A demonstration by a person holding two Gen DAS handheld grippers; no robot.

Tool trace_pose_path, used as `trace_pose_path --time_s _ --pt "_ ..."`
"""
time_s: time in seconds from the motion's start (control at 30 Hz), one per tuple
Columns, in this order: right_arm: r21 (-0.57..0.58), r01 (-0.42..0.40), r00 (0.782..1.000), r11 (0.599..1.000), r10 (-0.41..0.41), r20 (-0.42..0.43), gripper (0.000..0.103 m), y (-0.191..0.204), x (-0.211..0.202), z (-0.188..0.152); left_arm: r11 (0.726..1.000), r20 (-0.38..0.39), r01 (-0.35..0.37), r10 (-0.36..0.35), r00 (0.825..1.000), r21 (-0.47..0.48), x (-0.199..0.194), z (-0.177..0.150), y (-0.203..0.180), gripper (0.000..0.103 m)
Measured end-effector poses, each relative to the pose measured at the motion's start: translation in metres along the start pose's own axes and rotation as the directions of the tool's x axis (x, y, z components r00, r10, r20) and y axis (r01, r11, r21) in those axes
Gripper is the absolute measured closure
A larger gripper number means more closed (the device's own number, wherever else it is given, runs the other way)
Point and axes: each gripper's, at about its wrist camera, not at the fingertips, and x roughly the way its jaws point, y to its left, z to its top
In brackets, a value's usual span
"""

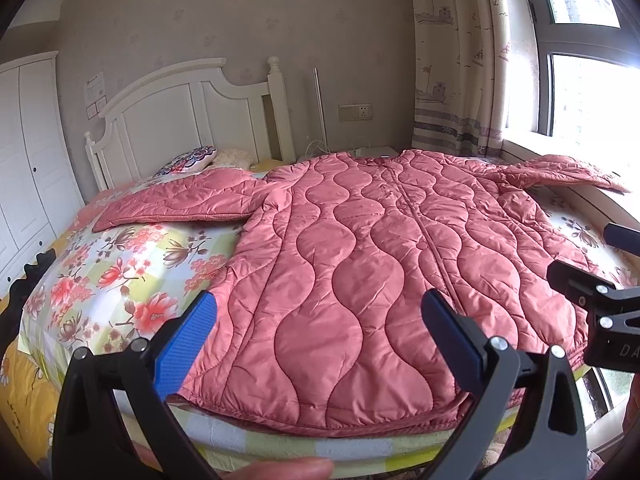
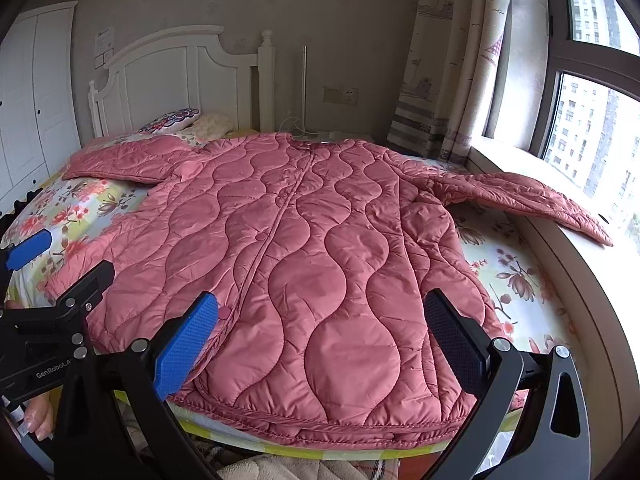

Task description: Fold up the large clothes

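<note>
A large pink quilted jacket [image 1: 360, 248] lies flat and spread open on the bed, front up, hem toward me; it also shows in the right wrist view [image 2: 304, 248]. Its left sleeve [image 1: 180, 200] stretches left over the floral sheet. Its right sleeve [image 2: 528, 196] reaches onto the window sill. My left gripper [image 1: 320, 328] is open and empty, hovering above the hem's left part. My right gripper [image 2: 324, 328] is open and empty above the hem's right part. Each gripper shows at the edge of the other's view, the right one [image 1: 600, 304] and the left one [image 2: 60, 292].
The bed has a floral sheet [image 1: 120, 272] and a white headboard [image 1: 188, 108] with pillows [image 1: 188, 162] at the far end. A white wardrobe [image 1: 24, 152] stands left. The window sill [image 2: 560, 208], curtain [image 2: 448, 60] and window are at the right.
</note>
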Motion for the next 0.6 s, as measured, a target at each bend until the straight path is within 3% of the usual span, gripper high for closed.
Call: trace_pose_path --time_s 0.6 --pt "0.023 -0.005 1.0 1.0 0.006 -0.015 0.004 -0.0072 0.0037 -0.0022 1.0 -0.007 0.004 -0.004 1.0 0.004 0.0007 -0.0037 -0.0007 0.002"
